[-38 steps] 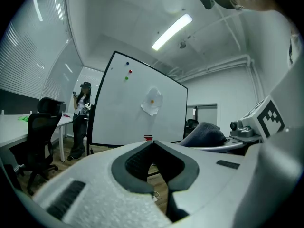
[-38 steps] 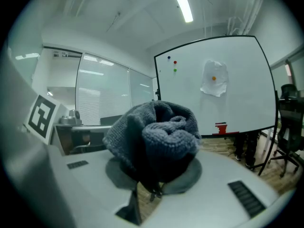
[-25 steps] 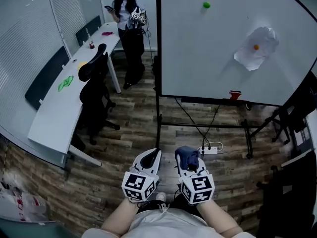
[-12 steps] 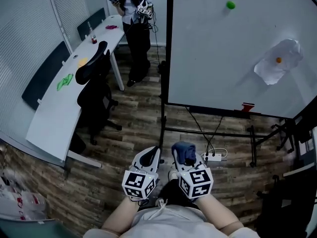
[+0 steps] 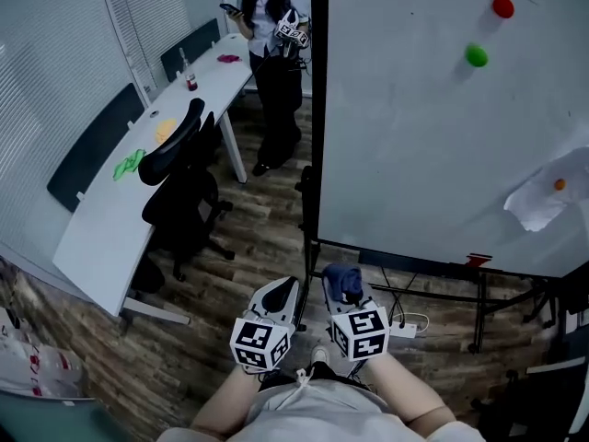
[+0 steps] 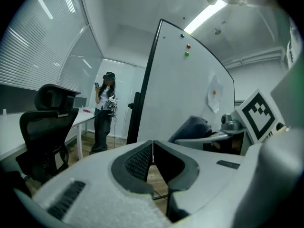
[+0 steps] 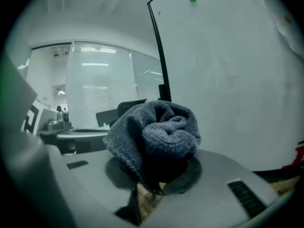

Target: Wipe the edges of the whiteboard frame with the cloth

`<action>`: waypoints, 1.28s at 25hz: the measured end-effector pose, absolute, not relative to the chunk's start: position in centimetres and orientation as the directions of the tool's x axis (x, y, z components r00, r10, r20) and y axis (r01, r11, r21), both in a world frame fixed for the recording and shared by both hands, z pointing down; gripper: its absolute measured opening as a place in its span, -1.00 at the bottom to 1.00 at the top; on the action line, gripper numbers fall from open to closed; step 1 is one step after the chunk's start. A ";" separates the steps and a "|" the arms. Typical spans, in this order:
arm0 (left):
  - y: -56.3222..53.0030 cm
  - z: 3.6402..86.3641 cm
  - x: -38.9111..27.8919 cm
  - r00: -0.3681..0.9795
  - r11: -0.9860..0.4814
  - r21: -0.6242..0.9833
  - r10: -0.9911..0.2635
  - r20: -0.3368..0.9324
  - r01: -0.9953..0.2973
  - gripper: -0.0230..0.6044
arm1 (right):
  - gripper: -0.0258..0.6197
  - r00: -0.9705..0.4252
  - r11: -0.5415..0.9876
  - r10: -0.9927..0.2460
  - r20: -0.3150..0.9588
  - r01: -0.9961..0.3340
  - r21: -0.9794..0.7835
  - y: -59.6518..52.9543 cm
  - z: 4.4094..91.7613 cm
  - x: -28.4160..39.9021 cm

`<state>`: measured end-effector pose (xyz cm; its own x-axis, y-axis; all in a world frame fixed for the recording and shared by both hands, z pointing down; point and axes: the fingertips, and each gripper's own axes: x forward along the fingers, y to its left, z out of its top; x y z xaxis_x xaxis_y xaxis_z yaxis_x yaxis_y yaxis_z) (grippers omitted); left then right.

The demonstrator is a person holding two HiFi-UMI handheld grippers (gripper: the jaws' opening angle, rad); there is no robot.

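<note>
Closer now than a second ago, the whiteboard fills more of the head view's upper right, its black frame runs straight down the middle of the picture, and the paper sheet pinned to it has slid to the right margin. Both tools hang low by the person's waist, well short of the board: the left gripper beside the right gripper, which carries the cloth as a dark blue-grey wad at its tip. Another person stands beyond the frame's left edge, by a long desk. The left gripper view shows that claw clenched, its ribbed pads meeting with nothing between them. The right gripper view shows the other claw grasping the cloth low on its bunched folds, so a rounded knitted lump stands proud of the tips (the frame's dark upright rises just behind it). The cloth looks soft, light and limp, likely to squash and mould round a thin edge. Holding it at the gathered base seems right, since the free lump can press on the frame while the hard jaws stay off it.
</note>
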<state>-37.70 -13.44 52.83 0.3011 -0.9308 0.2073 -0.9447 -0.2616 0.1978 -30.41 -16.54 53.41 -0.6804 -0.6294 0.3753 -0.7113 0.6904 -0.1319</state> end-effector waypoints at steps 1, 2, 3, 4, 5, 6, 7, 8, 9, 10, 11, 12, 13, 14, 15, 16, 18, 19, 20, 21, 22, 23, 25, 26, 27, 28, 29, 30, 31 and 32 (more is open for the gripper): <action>-14.2 53.0 -37.8 0.299 -0.259 0.204 -0.933 0.201 -0.944 -0.86 | -0.71 -0.685 0.700 -0.621 0.381 -0.704 -0.124 -17.5 53.9 -30.5; -14.9 53.1 -37.9 0.298 -0.257 0.209 -0.935 0.194 -0.944 -0.86 | -0.71 -0.686 0.707 -0.614 0.389 -0.698 -0.114 -18.5 54.4 -30.8; -15.5 53.2 -38.1 0.297 -0.256 0.211 -0.936 0.189 -0.943 -0.86 | -0.71 -0.685 0.713 -0.608 0.400 -0.693 -0.103 -19.5 54.9 -31.0; -16.2 53.3 -38.4 0.296 -0.256 0.213 -0.937 0.187 -0.943 -0.86 | -0.71 -0.682 0.717 -0.603 0.415 -0.691 -0.093 -20.3 55.6 -31.4; -16.8 53.6 -38.7 0.296 -0.255 0.213 -0.936 0.189 -0.943 -0.86 | -0.71 -0.676 0.719 -0.597 0.432 -0.690 -0.087 -21.1 56.4 -31.8; -17.3 54.1 -39.0 0.297 -0.255 0.213 -0.935 0.195 -0.943 -0.86 | -0.71 -0.670 0.718 -0.590 0.451 -0.691 -0.087 -21.7 57.3 -32.2; -17.7 54.6 -39.4 0.298 -0.255 0.213 -0.932 0.204 -0.943 -0.86 | -0.71 -0.666 0.717 -0.581 0.468 -0.691 -0.092 -22.1 58.2 -32.6; -18.1 55.2 -39.7 0.299 -0.254 0.214 -0.930 0.214 -0.943 -0.86 | -0.71 -0.664 0.717 -0.569 0.485 -0.690 -0.102 -22.5 59.1 -33.1; -18.5 55.8 -40.0 0.301 -0.254 0.216 -0.927 0.224 -0.943 -0.86 | -0.71 -0.663 0.717 -0.555 0.501 -0.687 -0.115 -22.9 60.0 -33.5; -18.9 56.4 -40.4 0.306 -0.256 0.220 -0.923 0.234 -0.941 -0.86 | -0.71 -0.662 0.717 -0.541 0.519 -0.686 -0.127 -23.3 60.8 -33.9; -19.3 56.9 -40.7 0.313 -0.261 0.223 -0.918 0.244 -0.939 -0.86 | -0.71 -0.658 0.715 -0.529 0.536 -0.686 -0.137 -23.7 61.6 -34.3; -19.6 57.3 -41.0 0.320 -0.266 0.224 -0.913 0.253 -0.938 -0.86 | -0.71 -0.651 0.711 -0.523 0.550 -0.689 -0.140 -24.1 62.3 -34.8; -19.8 57.8 -41.4 0.324 -0.270 0.223 -0.909 0.262 -0.937 -0.86 | -0.71 -0.643 0.708 -0.521 0.562 -0.693 -0.135 -24.5 62.9 -35.3; -19.9 58.3 -41.7 0.327 -0.273 0.220 -0.906 0.270 -0.937 -0.86 | -0.71 -0.633 0.707 -0.521 0.573 -0.696 -0.126 -24.9 63.5 -35.7; -20.1 58.7 -41.9 0.332 -0.278 0.217 -0.902 0.275 -0.936 -0.86 | -0.71 -0.623 0.706 -0.522 0.583 -0.699 -0.115 -25.2 64.1 -36.1; -20.4 59.0 -42.1 0.340 -0.288 0.213 -0.899 0.275 -0.934 -0.86 | -0.71 -0.615 0.705 -0.523 0.590 -0.701 -0.105 -25.6 64.6 -36.4; -21.1 59.2 -42.3 0.354 -0.307 0.202 -0.898 0.263 -0.930 -0.86 | -0.71 -0.602 0.704 -0.537 0.590 -0.706 -0.079 -26.6 65.4 -37.0; -21.4 59.2 -42.6 0.356 -0.312 0.196 -0.899 0.255 -0.930 -0.86 | -0.71 -0.595 0.704 -0.545 0.590 -0.708 -0.063 -27.1 65.8 -37.3; -21.8 59.3 -42.9 0.356 -0.314 0.192 -0.901 0.249 -0.930 -0.86 | -0.71 -0.589 0.704 -0.549 0.593 -0.709 -0.052 -27.6 66.3 -37.5; -22.0 59.5 -43.3 0.356 -0.314 0.193 -0.901 0.247 -0.930 -0.86 | -0.71 -0.582 0.702 -0.547 0.601 -0.711 -0.049 -27.9 66.9 -37.8; -22.2 59.8 -43.6 0.356 -0.313 0.198 -0.901 0.249 -0.929 -0.86 | -0.71 -0.574 0.697 -0.543 0.613 -0.715 -0.053 -28.0 67.6 -38.0; -22.2 60.1 -43.9 0.356 -0.310 0.205 -0.900 0.251 -0.928 -0.86 | -0.71 -0.566 0.692 -0.537 0.625 -0.720 -0.058 -28.2 68.4 -38.1; -22.2 60.6 -44.3 0.355 -0.304 0.218 -0.900 0.254 -0.927 -0.86 | -0.71 -0.550 0.681 -0.529 0.646 -0.729 -0.064 -28.4 70.1 -38.1; -22.1 60.9 -44.4 0.354 -0.301 0.223 -0.900 0.256 -0.927 -0.86 | -0.71 -0.544 0.678 -0.527 0.654 -0.732 -0.062 -28.6 70.8 -38.1; -22.0 61.2 -44.5 0.351 -0.296 0.227 -0.899 0.261 -0.928 -0.86 | -0.71 -0.539 0.677 -0.525 0.659 -0.734 -0.060 -28.8 71.3 -38.1; -21.7 61.6 -44.6 0.346 -0.288 0.232 -0.899 0.269 -0.929 -0.86 | -0.71 -0.537 0.678 -0.524 0.662 -0.733 -0.058 -28.9 71.7 -38.1; -21.4 61.9 -44.7 0.338 -0.278 0.236 -0.899 0.277 -0.931 -0.86 | -0.71 -0.538 0.682 -0.522 0.662 -0.729 -0.055 -29.0 71.9 -38.0; -21.1 62.3 -44.9 0.330 -0.266 0.240 -0.900 0.286 -0.934 -0.86 | -0.71 -0.542 0.687 -0.519 0.661 -0.725 -0.056 -29.1 72.0 -38.0; -20.9 62.6 -45.0 0.324 -0.257 0.244 -0.899 0.294 -0.935 -0.86 | -0.71 -0.549 0.690 -0.516 0.658 -0.721 -0.061 -29.2 72.0 -38.0; -20.7 62.9 -45.2 0.321 -0.251 0.248 -0.898 0.302 -0.936 -0.86 | -0.71 -0.555 0.691 -0.513 0.655 -0.720 -0.070 -29.2 71.9 -38.1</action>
